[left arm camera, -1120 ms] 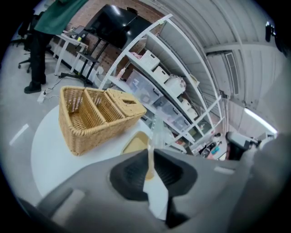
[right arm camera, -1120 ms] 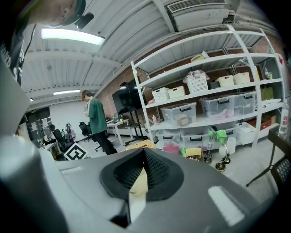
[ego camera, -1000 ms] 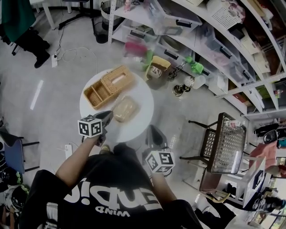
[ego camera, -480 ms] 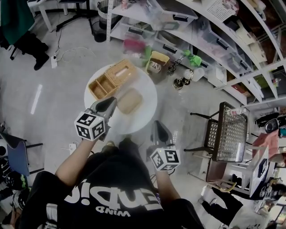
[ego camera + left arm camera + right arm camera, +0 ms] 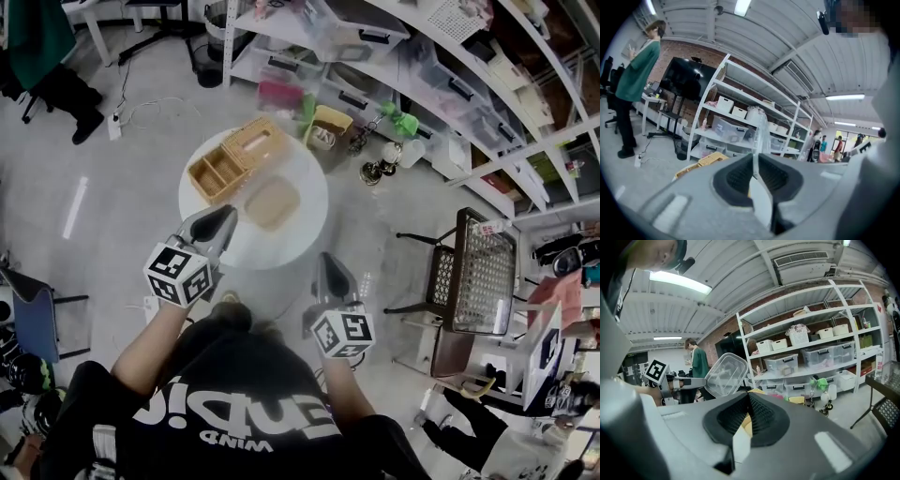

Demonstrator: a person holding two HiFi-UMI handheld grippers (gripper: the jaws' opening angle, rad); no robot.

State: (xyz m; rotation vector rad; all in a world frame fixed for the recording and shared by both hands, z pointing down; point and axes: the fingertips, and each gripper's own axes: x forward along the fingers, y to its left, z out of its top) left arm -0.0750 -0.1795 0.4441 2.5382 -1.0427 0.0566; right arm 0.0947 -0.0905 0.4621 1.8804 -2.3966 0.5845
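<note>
**Op:** I've got the left gripper (image 5: 754,160) with its fingers clamped on a clear rounded-rectangle plastic lid (image 5: 723,375). From that gripper's own view the lid (image 5: 762,135) is just a thin see-through edge rising from between the fingers.

**Spotter:** Where's it sitting over the desk?

**Op:** In the head view the left gripper (image 5: 225,214) is at the near left edge of the round white desk (image 5: 302,236), pointing inward. The lid is held up in the air, tilted, and I see its broad face from the right gripper view (nice and plain against the shelving).

**Spotter:** And your other one?

**Op:** The right gripper (image 5: 749,397) has its fingers pressed together with nothing between them. It (image 5: 328,259) is at the desk's near right edge, well apart from the left one.

**Spotter:** What's on the desk?

**Op:** A beige rectangular plastic box (image 5: 272,202) is near the middle, just beyond the left fingertips. A straw-coloured woven basket (image 5: 234,159) stands right behind it at the far side.
</note>
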